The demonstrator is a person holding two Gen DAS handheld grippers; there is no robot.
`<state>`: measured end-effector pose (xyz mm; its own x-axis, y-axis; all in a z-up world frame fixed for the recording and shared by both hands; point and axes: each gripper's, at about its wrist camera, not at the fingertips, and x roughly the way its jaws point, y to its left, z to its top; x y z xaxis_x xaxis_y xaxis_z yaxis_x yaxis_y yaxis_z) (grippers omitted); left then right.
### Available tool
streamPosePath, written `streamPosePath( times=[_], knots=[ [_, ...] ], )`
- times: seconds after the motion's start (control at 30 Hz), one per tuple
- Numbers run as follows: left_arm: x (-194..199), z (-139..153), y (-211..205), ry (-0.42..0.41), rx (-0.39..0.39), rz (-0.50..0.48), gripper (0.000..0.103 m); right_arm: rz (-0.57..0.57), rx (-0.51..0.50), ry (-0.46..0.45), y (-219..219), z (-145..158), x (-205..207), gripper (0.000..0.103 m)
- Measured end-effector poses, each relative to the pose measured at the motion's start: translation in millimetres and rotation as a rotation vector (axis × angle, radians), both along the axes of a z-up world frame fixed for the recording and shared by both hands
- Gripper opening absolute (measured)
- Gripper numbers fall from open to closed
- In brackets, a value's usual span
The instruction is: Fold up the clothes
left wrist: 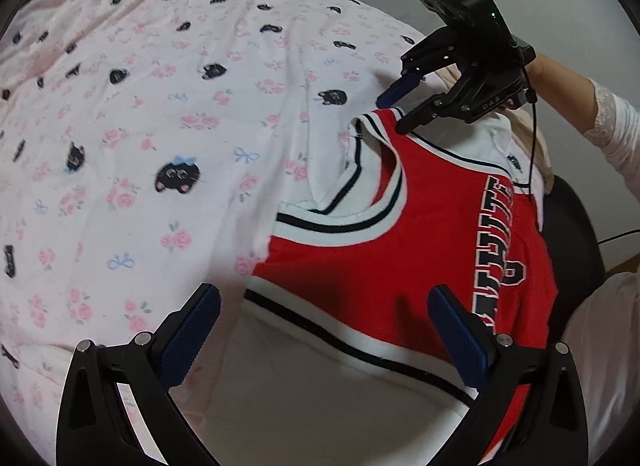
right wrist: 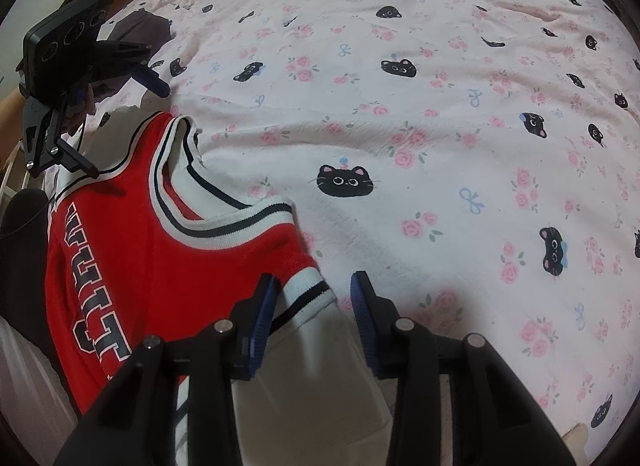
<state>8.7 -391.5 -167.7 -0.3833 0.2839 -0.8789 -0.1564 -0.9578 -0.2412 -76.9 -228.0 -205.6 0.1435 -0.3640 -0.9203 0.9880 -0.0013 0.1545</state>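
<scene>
Red basketball jersey (left wrist: 420, 258) with white-and-black striped trim lies on a pink bedsheet (left wrist: 140, 145) printed with black cat faces, roses and blue bows. Black block lettering with white outlines runs across the jersey's chest, too distorted to read. The jersey's neckline and armholes face the open expanse of the sheet, and a white garment layer (left wrist: 320, 398) shows under and beside the jersey's striped edge.

Seen from the left wrist camera, the left gripper (left wrist: 324, 342) hangs over the jersey's near striped shoulder edge with its blue-padded fingers (left wrist: 192, 338) spread wide apart and nothing between them. At the jersey's far shoulder strap, the right gripper (left wrist: 394, 111) is also open, one black fingertip touching or just above the strap's tip and the blue-padded one raised above the sheet. A hand in a white lace-cuffed sleeve (left wrist: 612, 121) holds that gripper from beyond the jersey.

From the right wrist camera, the right gripper (right wrist: 314, 286) has its fingers apart on either side of a striped corner of the jersey, which lies between the pads without being pinched. The left gripper (right wrist: 128, 129) appears at the jersey's opposite shoulder, open, its lower fingertip close to the red fabric. A dark garment (right wrist: 140, 29) lies on the sheet beyond the jersey, behind that gripper.
</scene>
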Motion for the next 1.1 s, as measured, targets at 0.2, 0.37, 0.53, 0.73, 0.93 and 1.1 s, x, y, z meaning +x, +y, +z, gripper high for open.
streamPosePath(
  times=[0.2,0.37,0.53,0.73,0.93,1.1],
  knots=[
    [-2.8,-12.4,-4.3,-0.043,0.003,0.008,0.101,0.02,0.007,-0.009,0.1,-0.3,3.1,0.035],
    [-9.5,-26.8,-21.9,-0.104,0.122,0.076,0.101,0.034,0.021,-0.013,-2.0,-2.6,5.6,0.033],
    [-11.5,-26.9,-19.1,-0.099,0.077,0.077,0.059,0.042,0.034,-0.026,-2.7,-4.8,6.5,0.026],
    [-6.8,-20.4,-17.6,-0.093,0.062,0.071,0.032,0.036,0.03,-0.037,-0.6,-4.0,6.0,0.016],
    [-0.3,-9.4,-7.6,-0.051,0.019,0.08,0.024,0.036,0.012,-0.02,2.4,1.6,10.0,0.008],
    [7.5,9.5,-9.2,0.013,-0.006,0.108,0.02,0.035,-0.026,0.016,6.1,16.5,12.8,0.007]
  ],
)
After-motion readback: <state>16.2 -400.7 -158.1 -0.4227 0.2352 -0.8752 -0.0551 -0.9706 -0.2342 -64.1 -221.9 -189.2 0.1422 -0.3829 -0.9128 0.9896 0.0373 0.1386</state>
